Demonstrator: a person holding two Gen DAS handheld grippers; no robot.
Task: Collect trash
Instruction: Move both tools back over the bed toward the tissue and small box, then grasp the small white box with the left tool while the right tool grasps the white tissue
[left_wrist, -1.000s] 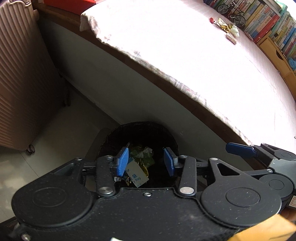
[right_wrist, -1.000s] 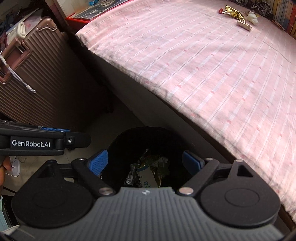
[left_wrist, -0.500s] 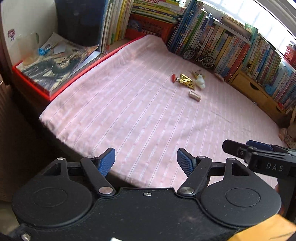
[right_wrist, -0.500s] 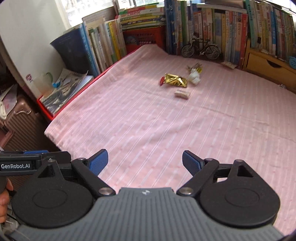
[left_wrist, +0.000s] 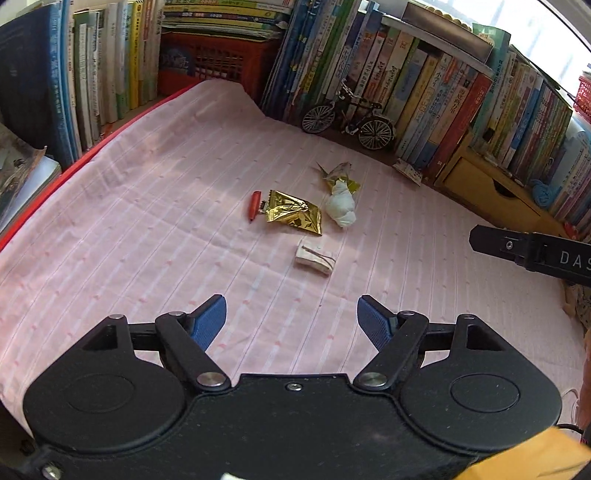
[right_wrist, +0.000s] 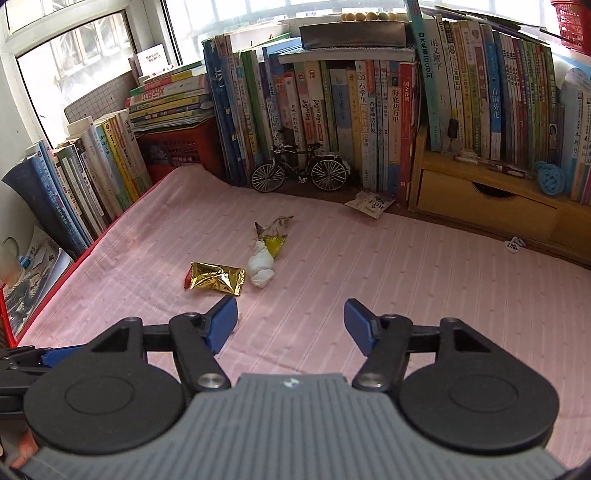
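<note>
**Both grippers empty above the pink cloth; trash lies ahead**

My left gripper (left_wrist: 291, 317) hangs over the pink striped cloth (left_wrist: 147, 229) with its jaws spread apart and nothing between the blue pads. They have just been opening a little further. My right gripper (right_wrist: 290, 319) is likewise released and empty, though its jaws have just been narrowing somewhat.

The trash sits in a loose cluster near the middle of the cloth, well ahead of both tools. I note a gold foil wrapper (left_wrist: 294, 216) lying flat, with a small red item (left_wrist: 254, 206) touching its left end. Just right of the wrapper is a wad of white tissue (left_wrist: 341, 208), and behind that, touching it, a crumpled yellow-and-clear wrapper (left_wrist: 340, 171). Nearer to my left gripper lies a small pale folded packet (left_wrist: 315, 260), apart from the others.

A model bicycle (right_wrist: 300, 171) stands at the far edge of the cloth against a row of upright books (right_wrist: 332, 110). A wooden drawer unit (right_wrist: 487, 206) stands to the right.
</note>
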